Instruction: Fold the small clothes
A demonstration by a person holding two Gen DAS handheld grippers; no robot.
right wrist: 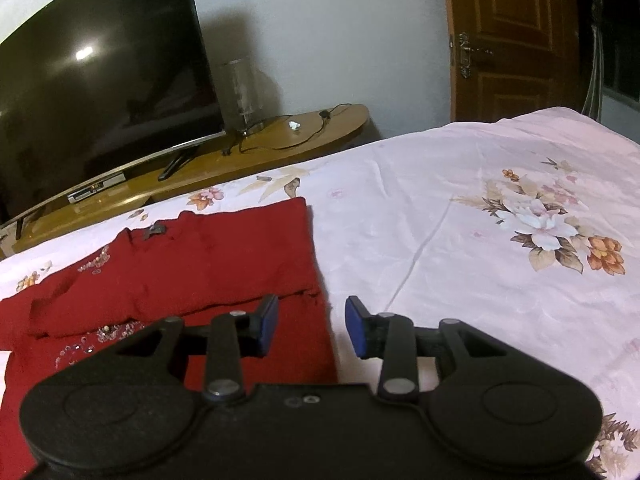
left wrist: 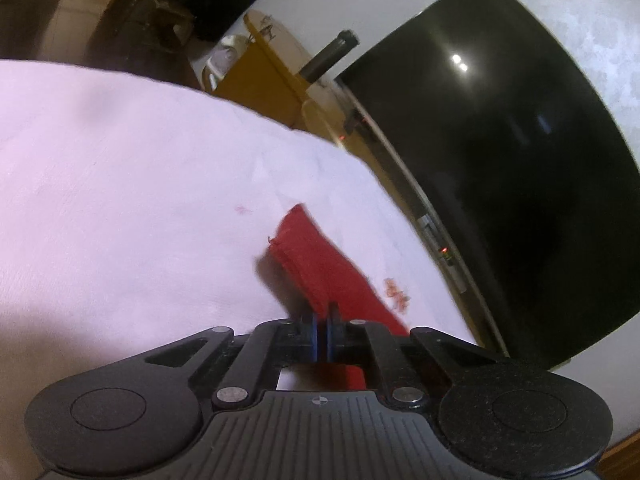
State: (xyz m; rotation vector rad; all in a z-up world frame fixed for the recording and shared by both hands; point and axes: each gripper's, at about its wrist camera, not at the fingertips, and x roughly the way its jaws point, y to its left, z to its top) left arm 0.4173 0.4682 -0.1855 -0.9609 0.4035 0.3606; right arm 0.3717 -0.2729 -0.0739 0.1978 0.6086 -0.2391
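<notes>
Left gripper (left wrist: 325,316) pinched shut on red garment (left wrist: 320,264), lower middle. Right gripper (right wrist: 312,322) wide open over its edge; door (right wrist: 516,36) only there, upper right.

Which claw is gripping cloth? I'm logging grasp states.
The left claw: its blue pads are pressed together on the red garment. The right claw stands open, holding nothing.

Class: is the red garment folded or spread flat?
Partly folded: the red garment has a layer doubled over itself on the bedsheet, its edge ridge showing above the right gripper.
</notes>
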